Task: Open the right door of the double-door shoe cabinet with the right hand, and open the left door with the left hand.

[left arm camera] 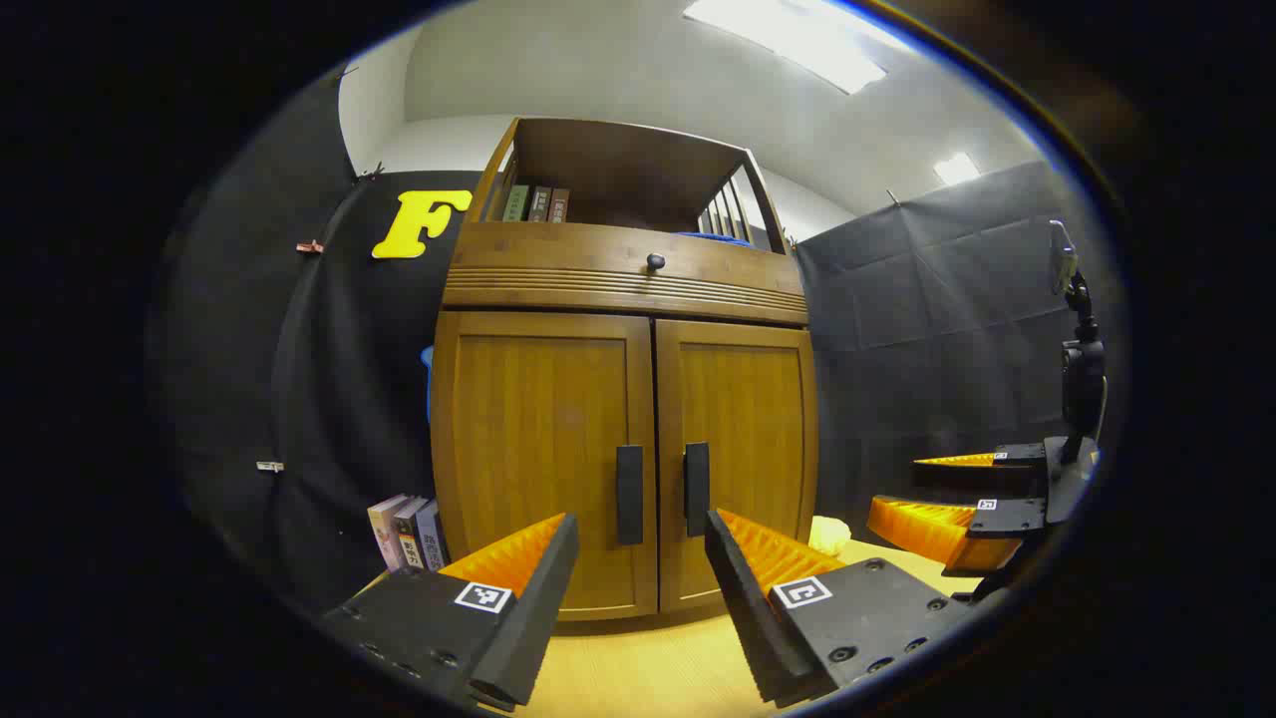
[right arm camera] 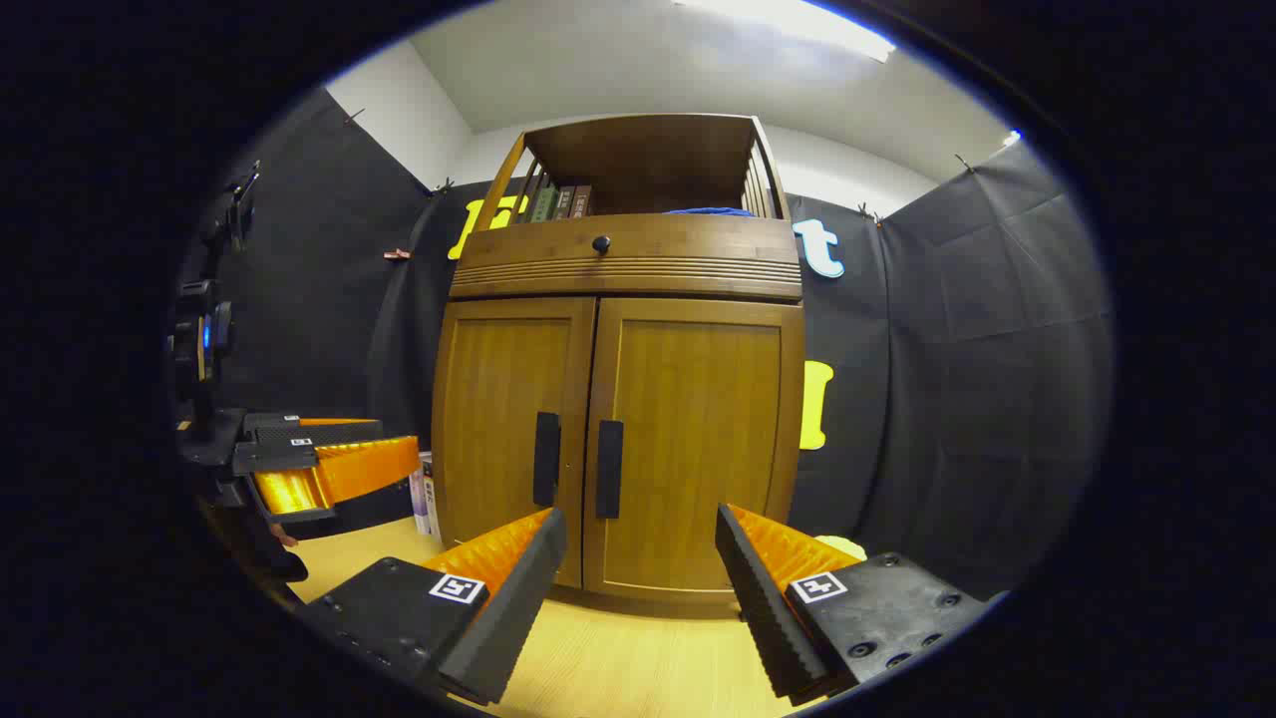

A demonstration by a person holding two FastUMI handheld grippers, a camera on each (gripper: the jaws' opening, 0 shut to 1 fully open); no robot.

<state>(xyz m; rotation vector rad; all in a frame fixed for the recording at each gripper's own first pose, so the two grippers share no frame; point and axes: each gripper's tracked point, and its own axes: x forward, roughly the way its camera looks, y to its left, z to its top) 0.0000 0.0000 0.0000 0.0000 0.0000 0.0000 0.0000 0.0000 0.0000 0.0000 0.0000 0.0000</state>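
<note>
Two doors, both shut, stand in front of me on the shoe cabinet (right arm camera: 618, 349), which sits on the pale wooden surface (right arm camera: 618, 658). Each door carries a dark upright handle beside the centre seam: the right door (right arm camera: 698, 449) has its handle (right arm camera: 609, 483) just right of the seam, the left door (left arm camera: 538, 459) has its handle (left arm camera: 629, 495) just left of it. The two handles are close neighbours, with their long axes running vertically.

My right fingers (right arm camera: 638, 558) are spread wide and hold nothing. In the right gripper view the right handle lies ahead and a little above the gap between them, slightly to the left of centre, with open surface between my fingers and the cabinet foot. My left fingers (left arm camera: 638, 558) are likewise wide apart and empty. In the left gripper view the left handle sits almost straight ahead, above the gap. I also see the left gripper (right arm camera: 319, 469) off to the side in the right gripper view, and the right gripper (left arm camera: 957, 499) off to the side in the left gripper view.

As I judge it, nothing of the task is done yet. Both hands look about equally far from the cabinet. The right door comes first, so my right fingers must rise and go forward until the upright bar stands between them, one finger on each side.
</note>
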